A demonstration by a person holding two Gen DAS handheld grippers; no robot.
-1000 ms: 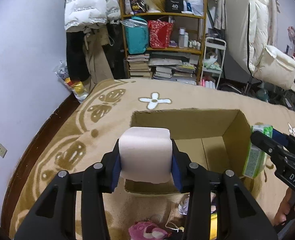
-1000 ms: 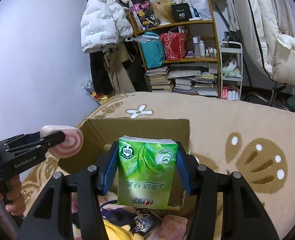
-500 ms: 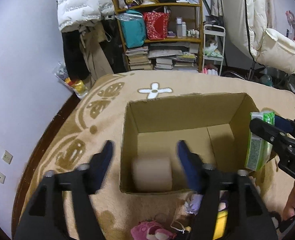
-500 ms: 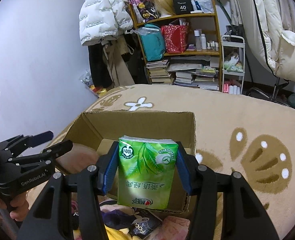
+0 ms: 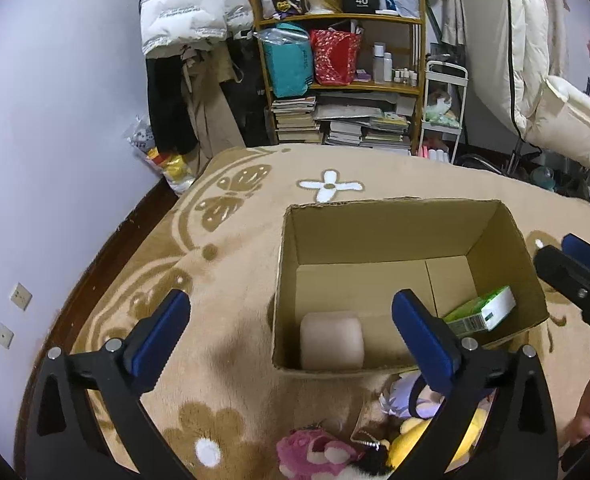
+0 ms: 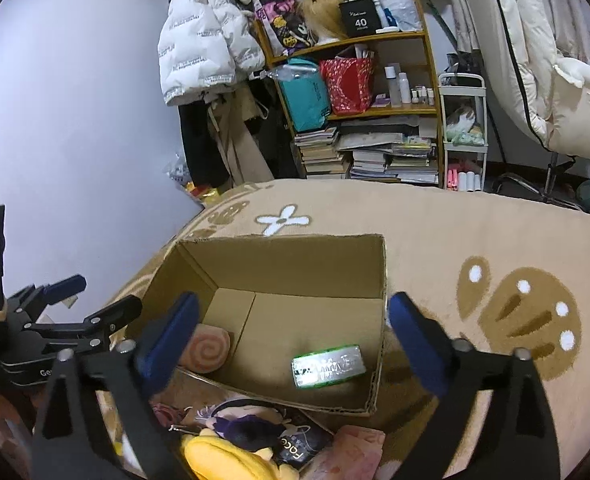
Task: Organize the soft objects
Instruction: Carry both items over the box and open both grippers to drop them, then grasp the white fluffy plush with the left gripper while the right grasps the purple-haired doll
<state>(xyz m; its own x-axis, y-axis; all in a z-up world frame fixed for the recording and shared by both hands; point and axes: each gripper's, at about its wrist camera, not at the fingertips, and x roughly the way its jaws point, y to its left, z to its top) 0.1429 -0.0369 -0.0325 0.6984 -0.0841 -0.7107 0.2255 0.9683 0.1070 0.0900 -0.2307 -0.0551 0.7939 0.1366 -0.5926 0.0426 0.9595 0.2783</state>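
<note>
An open cardboard box (image 5: 399,224) (image 6: 279,260) sits on the tan patterned blanket. A pink swirl-roll cushion (image 5: 332,340) (image 6: 209,353) lies in its near left corner. A green tissue pack (image 5: 482,314) (image 6: 328,366) lies in its near right part. My left gripper (image 5: 291,320) is open and empty above the box's near left side. My right gripper (image 6: 291,330) is open and empty above the box's near edge. Each gripper shows at the edge of the other's view.
Soft toys lie in a pile in front of the box: a pink plush (image 5: 315,452), a yellow plush (image 6: 223,460), a purple-haired doll (image 6: 243,420). A cluttered bookshelf (image 5: 335,80), hanging coats and a white padded chair (image 5: 567,128) stand beyond the blanket.
Both grippers opened. The pink cushion dropped from my left gripper into the box, then the green tissue pack dropped from my right gripper into the box.
</note>
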